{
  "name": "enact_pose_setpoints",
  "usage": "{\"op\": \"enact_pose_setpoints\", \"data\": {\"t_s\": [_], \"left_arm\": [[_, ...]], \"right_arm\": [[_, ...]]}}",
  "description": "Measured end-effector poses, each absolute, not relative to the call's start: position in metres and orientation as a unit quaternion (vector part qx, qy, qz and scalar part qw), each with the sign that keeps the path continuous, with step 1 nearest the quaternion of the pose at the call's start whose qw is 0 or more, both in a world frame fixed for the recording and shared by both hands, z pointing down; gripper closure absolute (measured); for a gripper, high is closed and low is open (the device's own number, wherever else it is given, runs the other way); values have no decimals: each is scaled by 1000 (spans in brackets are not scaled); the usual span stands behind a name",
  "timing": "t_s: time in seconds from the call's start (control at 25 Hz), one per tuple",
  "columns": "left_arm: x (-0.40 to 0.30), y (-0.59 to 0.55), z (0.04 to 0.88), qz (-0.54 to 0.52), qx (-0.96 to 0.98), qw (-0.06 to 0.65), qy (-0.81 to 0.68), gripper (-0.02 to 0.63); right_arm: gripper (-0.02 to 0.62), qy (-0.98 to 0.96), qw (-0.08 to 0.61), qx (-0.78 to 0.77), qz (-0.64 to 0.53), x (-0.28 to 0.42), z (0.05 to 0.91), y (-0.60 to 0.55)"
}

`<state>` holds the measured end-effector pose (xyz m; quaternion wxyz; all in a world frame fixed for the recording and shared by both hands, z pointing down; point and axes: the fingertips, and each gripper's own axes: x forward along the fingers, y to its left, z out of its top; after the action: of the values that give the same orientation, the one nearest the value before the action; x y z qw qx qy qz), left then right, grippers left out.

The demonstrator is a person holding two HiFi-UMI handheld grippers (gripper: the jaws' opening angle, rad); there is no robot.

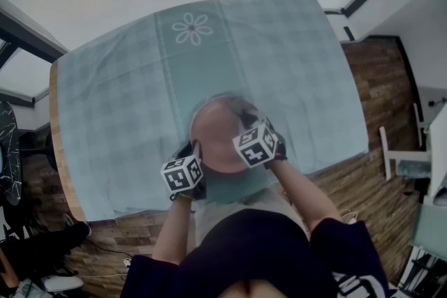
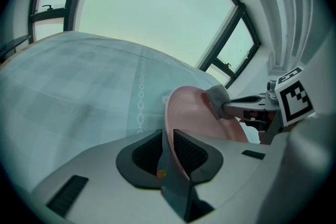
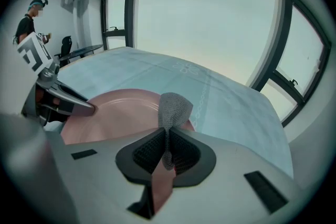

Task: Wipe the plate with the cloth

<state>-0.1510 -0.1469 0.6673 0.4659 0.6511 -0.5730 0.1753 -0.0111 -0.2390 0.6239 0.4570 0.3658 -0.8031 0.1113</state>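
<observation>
A pink plate [image 1: 216, 136] is held tilted above the near edge of the table. My left gripper [image 2: 167, 152] is shut on the plate's [image 2: 191, 113] rim, which runs between its jaws. My right gripper [image 3: 167, 147] is shut on a grey mesh cloth [image 3: 173, 108], whose bunched end rests on the plate [image 3: 115, 113] near its right rim. From the left gripper view the cloth [image 2: 218, 96] presses against the plate's face. In the head view both grippers, left [image 1: 187, 174] and right [image 1: 257, 143], sit at the plate's near side.
A pale green checked tablecloth [image 1: 140, 80] with an embroidered flower [image 1: 192, 28] covers the table. Large windows stand beyond the table. A person [image 3: 30, 23] stands far off at the left of the right gripper view. White furniture [image 1: 419, 157] stands on the wooden floor to the right.
</observation>
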Motion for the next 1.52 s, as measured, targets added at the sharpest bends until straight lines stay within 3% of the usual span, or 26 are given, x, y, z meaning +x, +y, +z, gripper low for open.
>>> {"op": "enact_pose_setpoints", "data": {"t_s": [0.64,1.52], "left_arm": [[-148,-148,668,173,657,468,-565,546],[-150,-148,670,159,653,476,-568,552]], "right_arm": [[563,-780,508,352,97,-19,654,-249],[563,-805,514,278,98,-69,656,-212]]}}
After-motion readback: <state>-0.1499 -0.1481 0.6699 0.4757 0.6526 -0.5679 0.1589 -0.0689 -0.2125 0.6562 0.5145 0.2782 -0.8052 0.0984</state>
